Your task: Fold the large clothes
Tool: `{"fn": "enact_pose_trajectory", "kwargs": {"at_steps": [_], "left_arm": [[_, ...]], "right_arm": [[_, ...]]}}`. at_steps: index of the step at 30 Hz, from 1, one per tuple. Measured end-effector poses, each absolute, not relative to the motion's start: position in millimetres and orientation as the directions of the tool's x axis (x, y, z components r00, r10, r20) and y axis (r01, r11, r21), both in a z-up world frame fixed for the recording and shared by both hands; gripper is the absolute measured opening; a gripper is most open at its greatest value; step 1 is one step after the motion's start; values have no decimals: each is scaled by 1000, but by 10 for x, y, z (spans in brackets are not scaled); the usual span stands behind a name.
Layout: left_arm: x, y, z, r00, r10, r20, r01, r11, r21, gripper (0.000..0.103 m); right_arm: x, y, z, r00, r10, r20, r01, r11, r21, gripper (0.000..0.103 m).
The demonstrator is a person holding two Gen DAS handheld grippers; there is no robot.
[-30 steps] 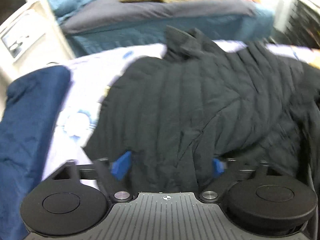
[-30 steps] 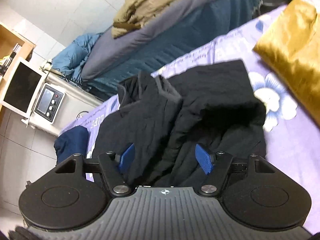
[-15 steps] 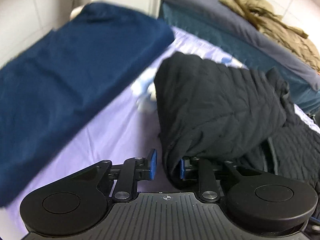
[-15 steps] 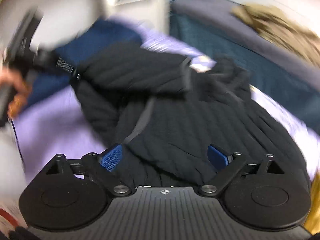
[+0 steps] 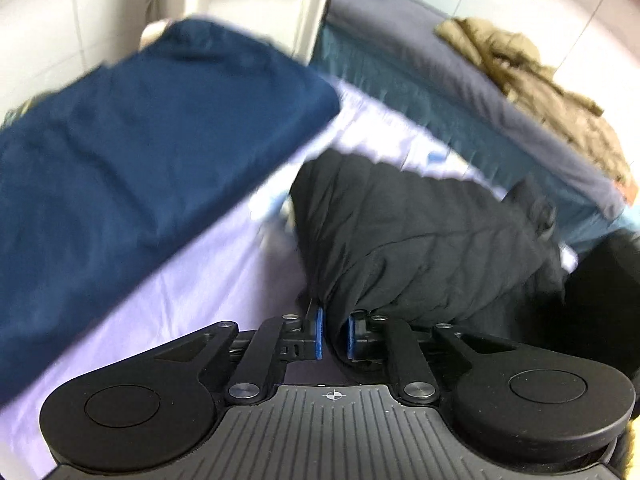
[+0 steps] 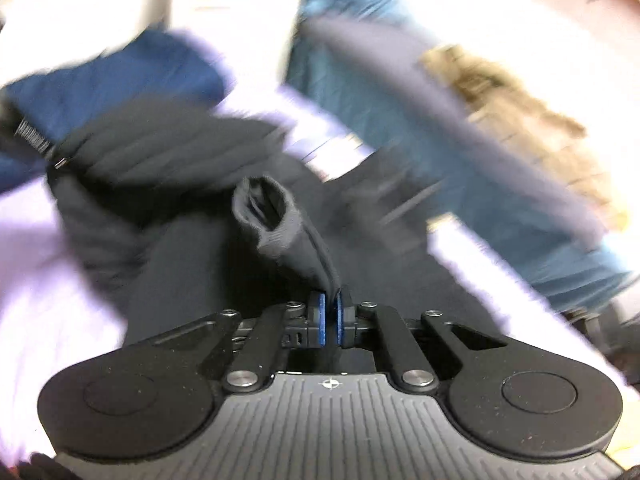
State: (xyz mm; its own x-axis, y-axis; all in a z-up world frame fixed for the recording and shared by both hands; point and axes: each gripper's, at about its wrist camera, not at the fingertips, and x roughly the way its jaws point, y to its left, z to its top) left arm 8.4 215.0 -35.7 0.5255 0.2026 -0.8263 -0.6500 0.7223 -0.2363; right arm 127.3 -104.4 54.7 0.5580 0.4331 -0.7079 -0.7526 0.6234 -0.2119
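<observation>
Left gripper (image 5: pixel 333 332) just closed, pinching black jacket (image 5: pixel 420 240) hem, right gripper (image 6: pixel 329 320) clamped on jacket cuff (image 6: pixel 276 216), jacket sprawled across lilac bedsheet (image 5: pixel 200 280), navy cloth (image 5: pixel 140 152) at bed's edge

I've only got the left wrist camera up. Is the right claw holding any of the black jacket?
Observer: Yes. The right claw is shut on a sleeve of the black jacket. Its jaws have just been closing, with the cloth between them.
Operator: Which part of the sleeve?
Observer: Just short of the cuff, whose mouth gapes open beyond the pads.
</observation>
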Motion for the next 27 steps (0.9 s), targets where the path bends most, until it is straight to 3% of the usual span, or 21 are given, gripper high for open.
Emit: {"fn": "enact_pose_trajectory", "kwargs": {"at_steps": [6, 11, 15, 20, 21, 22, 23, 24, 27], "left_arm": [[453, 2278, 84, 583, 258, -771, -571, 804, -163, 45], [607, 2486, 490, 615, 334, -715, -568, 816, -107, 45], [641, 2769, 617, 591, 428, -684, -631, 774, -61, 45], [531, 3002, 244, 471, 453, -757, -722, 691, -36, 46], [455, 3022, 118, 449, 443, -776, -738, 674, -42, 49], [378, 3049, 30, 442, 425, -790, -744, 666, -58, 66], [300, 3067, -50, 438, 409, -801, -750, 658, -74, 88], [189, 3075, -130, 425, 400, -812, -765, 638, -86, 100], [-152, 3118, -235, 396, 423, -815, -821, 560, -108, 103]], "right_arm": [[2006, -2155, 1450, 796, 285, -534, -471, 846, -250, 5], [2336, -3016, 1969, 898, 99, -429, -236, 931, -278, 5], [2527, -3575, 1994, 894, -48, -446, -85, 958, -273, 5], [2653, -4066, 1411, 775, -131, -618, 41, 986, -159, 10], [2626, -4136, 1280, 754, -164, -637, 73, 983, -166, 19], [2585, -4186, 1130, 729, -188, -658, 104, 981, -166, 47], [2540, -4233, 998, 706, -194, -681, 121, 981, -153, 63], [2475, -4274, 909, 689, -198, -697, 138, 980, -142, 84], [2299, -4167, 579, 638, -167, -752, 146, 985, -95, 84]]}}
